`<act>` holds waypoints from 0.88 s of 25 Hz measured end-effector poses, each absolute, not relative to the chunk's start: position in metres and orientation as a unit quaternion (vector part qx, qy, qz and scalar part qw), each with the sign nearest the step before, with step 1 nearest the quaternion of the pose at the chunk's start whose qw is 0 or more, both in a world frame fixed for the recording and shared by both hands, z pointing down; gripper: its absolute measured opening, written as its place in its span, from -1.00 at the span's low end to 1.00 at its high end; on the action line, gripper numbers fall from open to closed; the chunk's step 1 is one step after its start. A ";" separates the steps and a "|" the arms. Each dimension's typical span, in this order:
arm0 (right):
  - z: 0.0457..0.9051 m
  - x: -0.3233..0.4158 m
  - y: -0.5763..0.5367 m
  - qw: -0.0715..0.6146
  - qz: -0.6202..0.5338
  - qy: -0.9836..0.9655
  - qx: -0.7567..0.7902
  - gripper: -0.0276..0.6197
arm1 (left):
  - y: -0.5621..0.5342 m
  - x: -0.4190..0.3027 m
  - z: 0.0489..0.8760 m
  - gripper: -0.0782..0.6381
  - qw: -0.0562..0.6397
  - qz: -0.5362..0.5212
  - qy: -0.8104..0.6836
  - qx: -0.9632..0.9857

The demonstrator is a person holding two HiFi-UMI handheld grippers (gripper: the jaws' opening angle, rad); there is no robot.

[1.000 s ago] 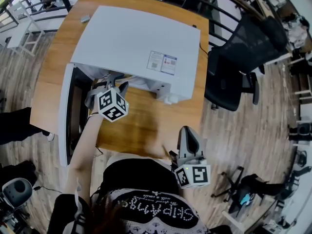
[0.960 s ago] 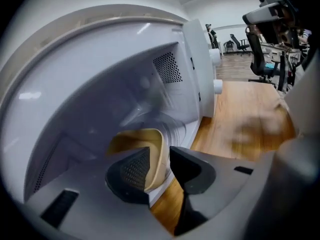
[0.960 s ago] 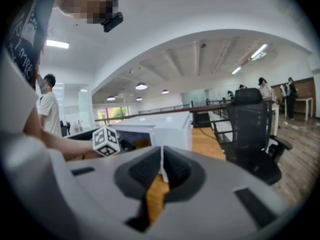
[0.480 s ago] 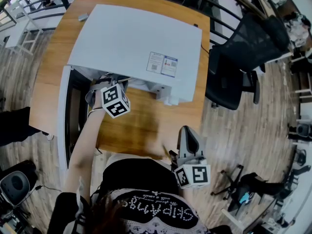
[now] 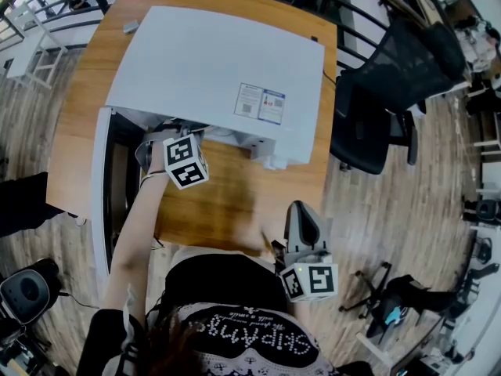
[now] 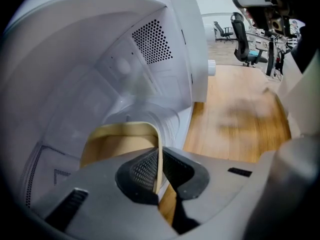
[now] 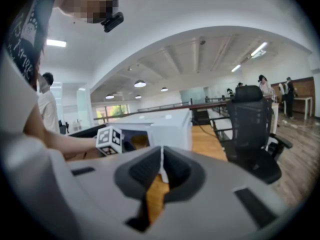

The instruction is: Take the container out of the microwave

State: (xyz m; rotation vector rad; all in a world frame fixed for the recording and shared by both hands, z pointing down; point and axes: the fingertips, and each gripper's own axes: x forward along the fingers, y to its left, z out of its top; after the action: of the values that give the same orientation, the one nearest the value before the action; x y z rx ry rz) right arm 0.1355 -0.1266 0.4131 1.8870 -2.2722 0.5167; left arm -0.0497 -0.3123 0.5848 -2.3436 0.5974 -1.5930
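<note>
While the microwave [image 5: 211, 61] stands toward the desk's [image 5: 227, 202] far edge with its door [image 5: 100, 194] swung open, the left hand-held gripper [image 6: 159, 171] is inside the cavity. Its jaws have just been closing and now pinch the thin rim of the container [image 6: 120, 141]. The container appears to sit on the cavity floor. Grip looks made; lift and withdrawal remain. The right hand-held gripper [image 7: 161, 171] is pressed together, empty, off the desk's near edge. The head view hides the container under the microwave's top; only the left gripper view shows the pinch.
</note>
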 end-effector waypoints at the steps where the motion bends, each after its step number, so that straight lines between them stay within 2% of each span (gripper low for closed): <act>1: 0.413 0.136 -0.127 0.072 0.172 -0.756 0.628 -0.81 | -0.312 -0.050 0.585 -0.66 0.121 -0.547 0.202 -0.803; 22: 0.409 0.128 -0.125 0.069 0.161 -0.767 0.618 -0.81 | -0.292 -0.054 0.562 -0.67 0.117 -0.537 0.203 -0.810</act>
State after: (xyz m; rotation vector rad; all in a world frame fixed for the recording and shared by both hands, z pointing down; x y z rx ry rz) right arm 0.1280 -0.1252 0.4089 1.8590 -2.3076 0.4838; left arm -0.0535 -0.2922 0.5617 -2.3720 0.5940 -1.5737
